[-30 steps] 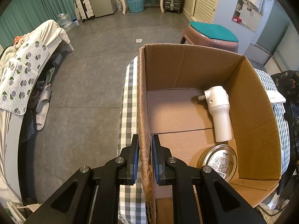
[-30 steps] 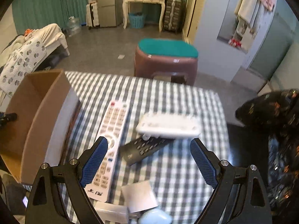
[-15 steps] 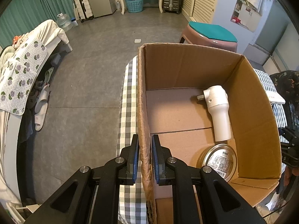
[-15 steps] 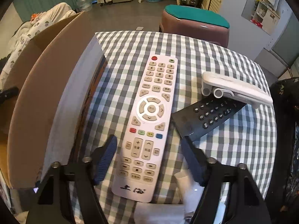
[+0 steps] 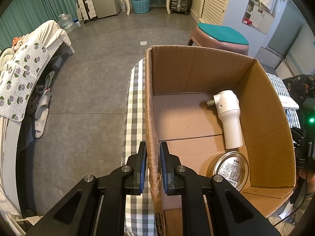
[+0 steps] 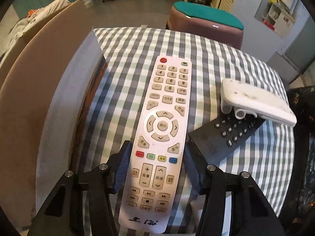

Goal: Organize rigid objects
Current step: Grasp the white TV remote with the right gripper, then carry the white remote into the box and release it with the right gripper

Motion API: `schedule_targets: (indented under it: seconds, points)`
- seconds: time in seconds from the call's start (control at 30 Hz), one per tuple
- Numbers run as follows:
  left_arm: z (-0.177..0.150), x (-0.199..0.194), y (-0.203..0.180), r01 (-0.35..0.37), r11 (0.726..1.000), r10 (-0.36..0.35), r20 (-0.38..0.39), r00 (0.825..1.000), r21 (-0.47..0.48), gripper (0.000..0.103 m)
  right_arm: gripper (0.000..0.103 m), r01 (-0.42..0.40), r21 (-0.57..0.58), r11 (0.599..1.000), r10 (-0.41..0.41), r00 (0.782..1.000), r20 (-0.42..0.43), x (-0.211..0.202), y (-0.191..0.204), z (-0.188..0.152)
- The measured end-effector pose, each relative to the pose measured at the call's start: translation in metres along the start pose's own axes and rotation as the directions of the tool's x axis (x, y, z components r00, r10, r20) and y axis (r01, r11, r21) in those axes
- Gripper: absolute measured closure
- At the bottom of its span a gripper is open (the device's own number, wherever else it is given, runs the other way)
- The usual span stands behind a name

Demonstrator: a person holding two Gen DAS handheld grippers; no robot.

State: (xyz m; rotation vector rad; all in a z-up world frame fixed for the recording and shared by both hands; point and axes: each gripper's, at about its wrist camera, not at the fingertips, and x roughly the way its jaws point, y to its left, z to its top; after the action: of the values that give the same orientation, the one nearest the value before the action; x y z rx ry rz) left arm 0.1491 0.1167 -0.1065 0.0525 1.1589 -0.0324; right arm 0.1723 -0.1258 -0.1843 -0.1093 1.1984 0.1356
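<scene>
Left wrist view showed the left gripper (image 5: 153, 168) clamped on the near left wall of the cardboard box (image 5: 263, 118), one blue pad outside the wall and the other inside, with the wall pinched between them. The box stood on a checked tablecloth (image 5: 133, 106). Inside it, a white handheld appliance with a plug (image 5: 229, 118) lay against the right wall, and a round metal tin with a printed label (image 5: 230, 170) sat near it at the near right corner.

Right wrist view showed the right gripper (image 6: 156, 167) set narrowly around the lower half of a long white TV remote (image 6: 165, 122), a blue pad at each long edge; whether the pads actually pressed the remote could not be told. The remote lay flat on the cloth, just right of the box's outer wall. To its right a black remote (image 6: 222, 137) lay slanted, with a white plastic device (image 6: 256, 102) resting across its far end. A brown stool with a teal seat (image 6: 206, 19) stood beyond the table.
</scene>
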Motion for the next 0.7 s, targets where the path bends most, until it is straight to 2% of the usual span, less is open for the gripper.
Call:
schedule_targets:
  seconds: [0.23,0.7]
  points:
    - [-0.001,0.001,-0.001,-0.005,1.000,0.005,0.001,1.000,0.002,0.091,0.052,-0.039,0.013,0.999,0.038,0.997,0.067,-0.021,-0.011,-0.006]
    - [-0.001,0.001,-0.002,-0.006,1.000,0.006,0.001,1.000,0.003,0.091,0.053,-0.066,-0.025,0.998,0.070,0.968,0.242,-0.113,-0.010,-0.002]
